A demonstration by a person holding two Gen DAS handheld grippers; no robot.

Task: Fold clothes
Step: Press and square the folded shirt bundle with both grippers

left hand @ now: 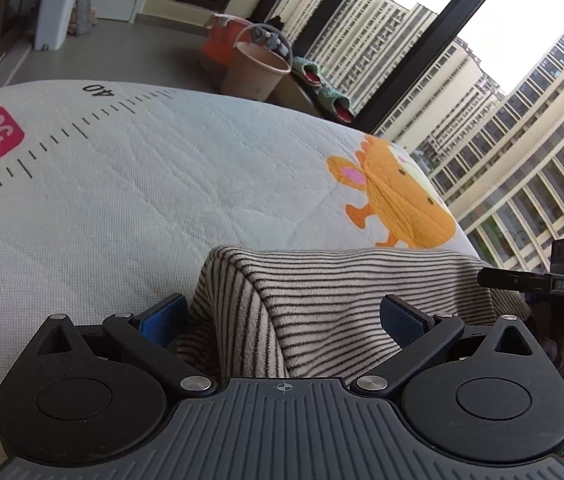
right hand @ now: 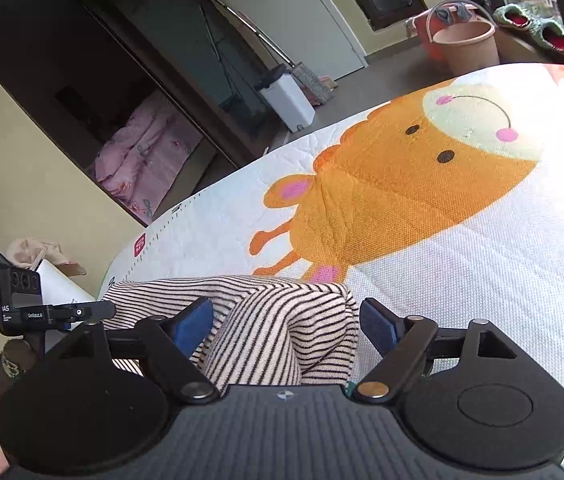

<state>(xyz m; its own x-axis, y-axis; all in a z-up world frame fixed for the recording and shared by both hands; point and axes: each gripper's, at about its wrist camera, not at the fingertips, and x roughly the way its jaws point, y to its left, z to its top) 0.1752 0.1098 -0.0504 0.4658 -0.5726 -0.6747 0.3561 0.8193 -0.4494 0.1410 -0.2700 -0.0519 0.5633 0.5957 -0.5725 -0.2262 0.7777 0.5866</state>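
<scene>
**Both claws spread over a striped garment**

The striped garment [left hand: 322, 300] lies bunched on a white quilted mat [left hand: 142, 184] printed with an orange cartoon animal [left hand: 398, 200] and a ruler scale along one edge.

The left claw [left hand: 282, 320] stands apart, its blue pads [left hand: 162, 318] on either side of a raised fold of the cloth. The left pad sits just beside the fabric's edge; the right pad is clear of it.

The right claw [right hand: 286, 328] is likewise apart, with a hump of the garment [right hand: 282, 320] rising between its pads [right hand: 378, 326] and neither pad pressing on it.

Beyond the mat stand a pink bucket [left hand: 258, 72] and a white bin [left hand: 56, 12] on the floor.
</scene>
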